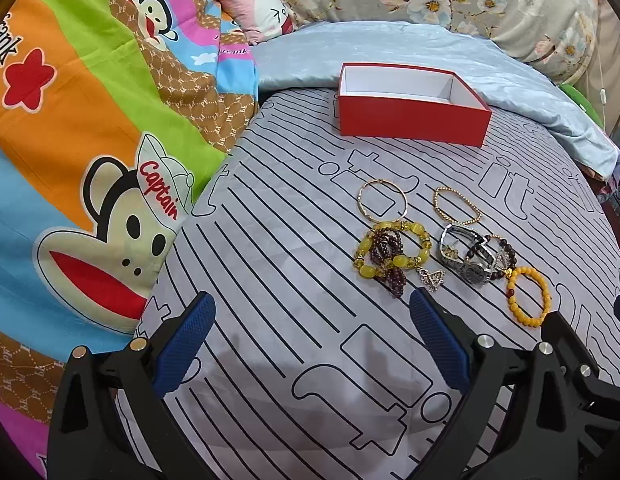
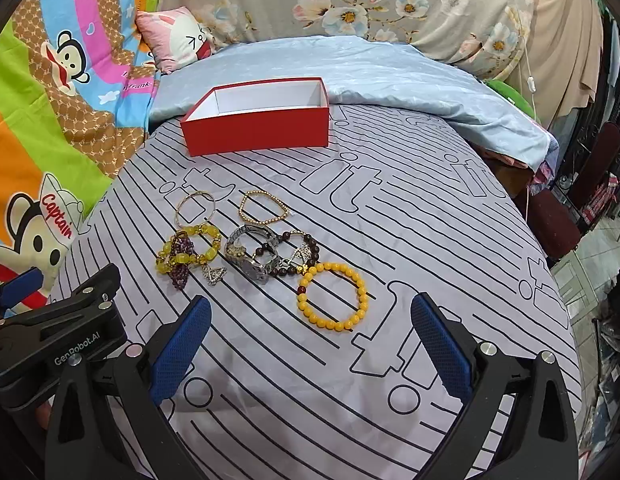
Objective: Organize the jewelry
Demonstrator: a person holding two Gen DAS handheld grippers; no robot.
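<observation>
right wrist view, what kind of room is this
Most likely a bedroom: the jewelry lies on a bed with a striped sheet, a folded blue quilt and a floral pillow at its head, and a cartoon duvet alongside.

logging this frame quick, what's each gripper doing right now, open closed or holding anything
Left gripper: open, holding nothing, above the bedsheet.
Right gripper: open, holding nothing, just short of the orange bead bracelet.

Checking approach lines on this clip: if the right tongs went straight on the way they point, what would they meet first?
Most likely the orange bead bracelet, lying flat on the striped sheet just ahead of the open right tongs, between their fingers. Depth is uncertain; they might touch the sheet first.
</observation>
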